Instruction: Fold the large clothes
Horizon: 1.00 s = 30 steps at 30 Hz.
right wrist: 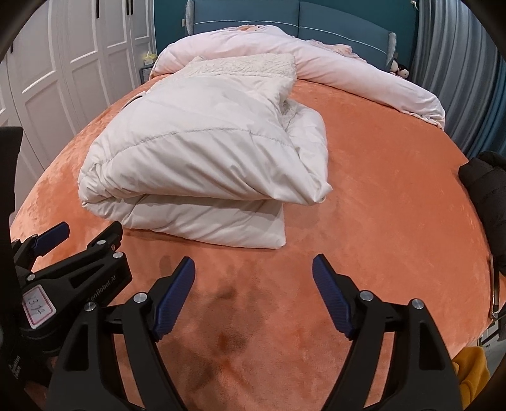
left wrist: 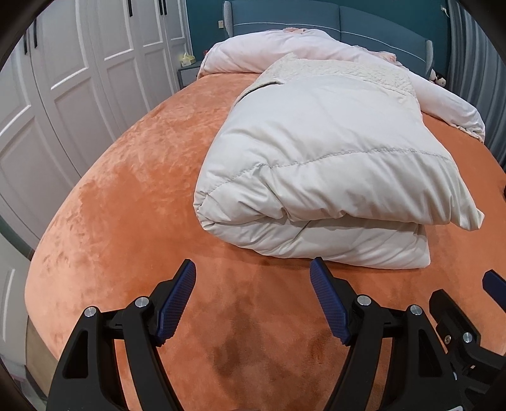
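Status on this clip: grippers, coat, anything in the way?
Left gripper and right gripper open, empty. White coat folded on the bed, untouched. Nothing between grippers and coat.

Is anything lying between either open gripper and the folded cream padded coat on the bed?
Nothing visible: only bare orange velvet bedcover separates the left gripper and right gripper from the folded cream padded coat.

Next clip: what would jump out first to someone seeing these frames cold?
A puffy off-white coat, folded into a thick bundle, lies mid-bed on the orange velvet cover. Behind it, a pale pink duvet is heaped along the teal headboard. Both claws, left and right, hover open and empty near the bundle.
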Available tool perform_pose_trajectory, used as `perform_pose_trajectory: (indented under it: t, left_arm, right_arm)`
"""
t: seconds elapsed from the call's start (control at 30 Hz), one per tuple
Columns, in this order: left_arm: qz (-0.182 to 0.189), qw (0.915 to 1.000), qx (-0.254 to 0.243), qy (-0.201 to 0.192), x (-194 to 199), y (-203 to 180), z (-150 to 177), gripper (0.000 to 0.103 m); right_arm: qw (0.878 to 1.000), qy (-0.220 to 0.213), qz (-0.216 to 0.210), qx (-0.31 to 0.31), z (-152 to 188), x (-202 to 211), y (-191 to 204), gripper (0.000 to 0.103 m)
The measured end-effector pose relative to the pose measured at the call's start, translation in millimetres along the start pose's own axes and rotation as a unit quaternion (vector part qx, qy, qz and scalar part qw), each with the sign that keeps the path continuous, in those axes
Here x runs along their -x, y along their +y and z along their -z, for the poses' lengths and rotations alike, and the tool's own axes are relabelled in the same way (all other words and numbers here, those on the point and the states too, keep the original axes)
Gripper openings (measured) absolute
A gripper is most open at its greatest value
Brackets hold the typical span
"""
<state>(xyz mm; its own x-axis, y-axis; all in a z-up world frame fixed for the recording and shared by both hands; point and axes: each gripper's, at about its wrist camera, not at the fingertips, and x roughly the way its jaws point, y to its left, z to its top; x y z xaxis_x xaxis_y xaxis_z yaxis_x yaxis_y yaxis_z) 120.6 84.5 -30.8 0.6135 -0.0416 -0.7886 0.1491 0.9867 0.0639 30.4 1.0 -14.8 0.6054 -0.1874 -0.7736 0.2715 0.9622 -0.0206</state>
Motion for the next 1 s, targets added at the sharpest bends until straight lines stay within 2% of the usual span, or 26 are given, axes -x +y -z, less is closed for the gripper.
perform_pose_trajectory:
  t: [0.73,0.9,1.0]
  left_arm:
    - [-0.008,1.0,-0.003,-0.001,-2.5,-1.4,2.0,0.072]
    - [-0.011,0.9997,-0.006,-0.023,3.3,-2.3,2.1,0.071]
    - [-0.004,0.9999,-0.003,-0.012,1.8,-1.7,-1.3,0.071]
  right_arm:
    - [1.0,0.007,0.0,0.0,1.7,-7.0,-4.9,0.076]
    - [1.0,0.006,0.0,-0.006,2.5,-5.7,-4.3,0.076]
    - [1.0,0.006,-0.002,-0.007,1.6,-5.4,-5.3,0.076]
